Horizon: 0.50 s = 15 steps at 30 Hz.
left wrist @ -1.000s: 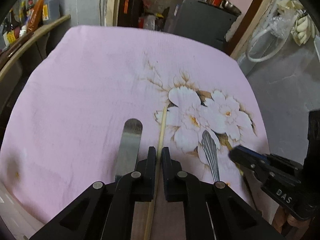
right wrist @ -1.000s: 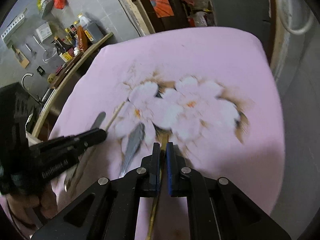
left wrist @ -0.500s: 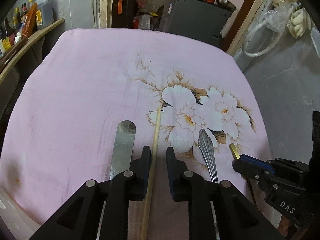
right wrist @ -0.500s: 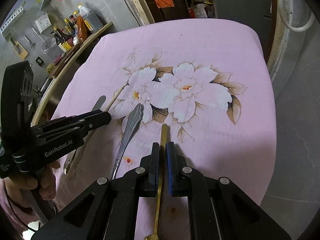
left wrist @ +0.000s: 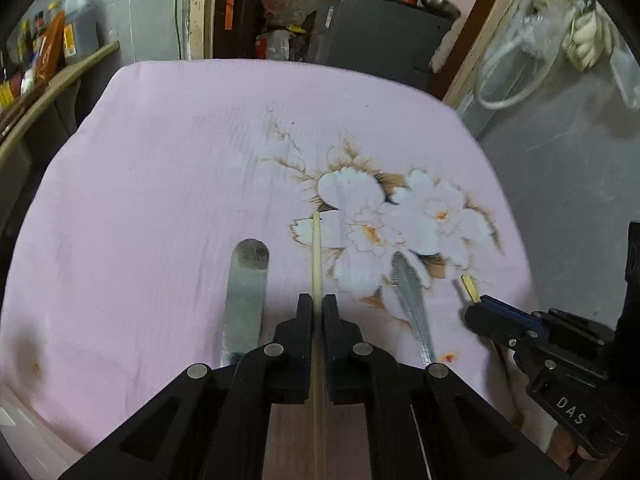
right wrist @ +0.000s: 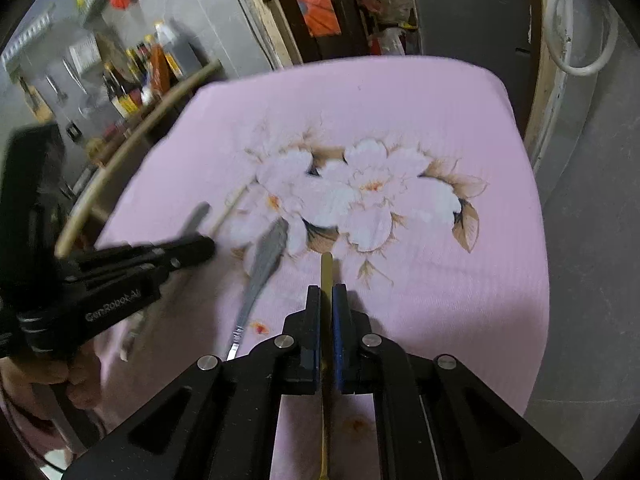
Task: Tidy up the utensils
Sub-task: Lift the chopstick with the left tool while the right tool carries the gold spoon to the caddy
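Note:
Several utensils lie side by side on a pink flowered cloth [left wrist: 160, 180]. The jaws of my left gripper [left wrist: 317, 300] are closing on a wooden chopstick [left wrist: 316, 256], and the pads look pressed to it. Left of it lies a flat steel handle [left wrist: 246, 292], right of it an ornate silver handle [left wrist: 410, 296]. My right gripper [right wrist: 327, 290] is shut on a gold utensil handle [right wrist: 326, 268], whose tip pokes out ahead of the fingers. The silver handle [right wrist: 264, 268] lies just left of it. The left gripper [right wrist: 200, 248] shows in the right wrist view, the right gripper [left wrist: 480, 312] in the left wrist view.
A wooden shelf edge with sauce bottles [right wrist: 156, 72] runs along the cloth's left side. A dark cabinet [left wrist: 380, 36] stands behind the far edge. Grey floor [right wrist: 592, 260] drops away on the right. A person's hand [right wrist: 80, 384] grips the left gripper's handle.
The left jaws opened slightly around the chopstick half a second ago and have closed on it again. The right gripper still grips the gold handle in about the same place.

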{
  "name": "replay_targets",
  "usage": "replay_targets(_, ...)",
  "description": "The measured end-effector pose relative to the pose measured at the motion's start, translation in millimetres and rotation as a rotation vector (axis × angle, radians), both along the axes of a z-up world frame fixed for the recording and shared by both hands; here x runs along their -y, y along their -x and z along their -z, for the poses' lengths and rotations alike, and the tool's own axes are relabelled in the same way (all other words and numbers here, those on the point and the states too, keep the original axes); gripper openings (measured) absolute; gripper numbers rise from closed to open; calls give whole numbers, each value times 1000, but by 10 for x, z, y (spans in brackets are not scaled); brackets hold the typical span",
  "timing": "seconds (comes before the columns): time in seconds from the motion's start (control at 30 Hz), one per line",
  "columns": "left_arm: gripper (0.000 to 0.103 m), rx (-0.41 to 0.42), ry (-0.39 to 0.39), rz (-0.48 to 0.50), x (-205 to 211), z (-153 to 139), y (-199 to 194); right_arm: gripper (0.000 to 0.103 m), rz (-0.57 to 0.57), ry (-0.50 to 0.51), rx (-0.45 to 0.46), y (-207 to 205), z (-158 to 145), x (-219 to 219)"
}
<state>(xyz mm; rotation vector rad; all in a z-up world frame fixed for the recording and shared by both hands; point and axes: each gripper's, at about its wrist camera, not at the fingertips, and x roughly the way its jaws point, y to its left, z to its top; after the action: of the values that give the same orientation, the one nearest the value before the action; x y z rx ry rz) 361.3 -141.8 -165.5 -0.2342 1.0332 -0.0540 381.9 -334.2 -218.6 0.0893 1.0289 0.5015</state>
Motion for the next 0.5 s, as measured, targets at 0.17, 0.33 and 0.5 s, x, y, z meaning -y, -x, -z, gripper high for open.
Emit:
replay_targets(0.17,5,139,52,33,76,-317,276,5,45,-62,112,230,-309,151)
replay_targets(0.33,5,218,100,44,101,-592,514,2,84,-128,194,453,-536,311)
replay_targets(0.5,5,283,166,49,5,-869,698,2,98,-147,249,662,-761,363)
